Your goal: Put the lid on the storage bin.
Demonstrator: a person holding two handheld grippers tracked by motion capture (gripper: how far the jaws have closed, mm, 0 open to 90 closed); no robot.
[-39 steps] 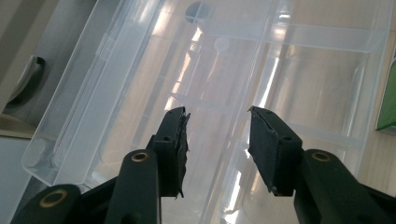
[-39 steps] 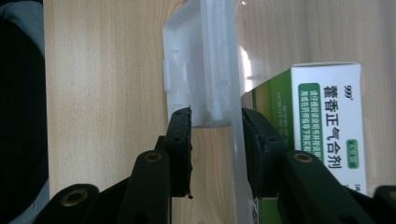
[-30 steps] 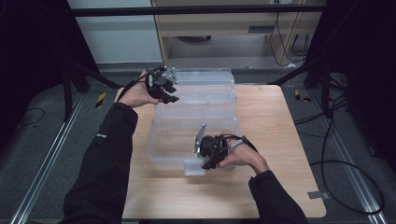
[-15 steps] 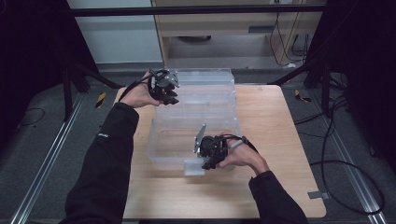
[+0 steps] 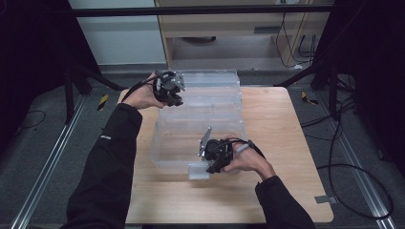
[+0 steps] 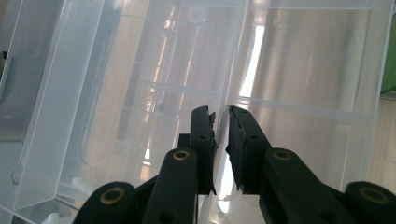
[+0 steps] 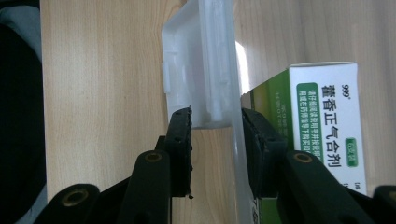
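Note:
A clear plastic storage box [image 5: 162, 155] stands on the wooden table, its lid [image 5: 210, 88] swung open toward the back. At the lid's left edge my left gripper [image 5: 176, 98] has its jaws nearly together; they have just been closing. A thin clear rib of the lid [image 6: 243, 51] runs between the pads of that left gripper [image 6: 222, 114]. At the front wall, my right gripper [image 5: 208, 166] is shut on the white latch [image 7: 205, 60] and the wall behind it. A green and white medicine carton [image 7: 322, 121] lies inside the box, just beyond the right gripper [image 7: 215, 116].
The wooden table [image 5: 286, 143] has bare surface right of the box and along its front edge. Black frame posts and cables [image 5: 344, 143] stand around the table on the floor. A cabinet [image 5: 229, 28] sits behind.
The left gripper's jaws have narrowed onto the lid's edge. Both hands and the box have stayed where they were.

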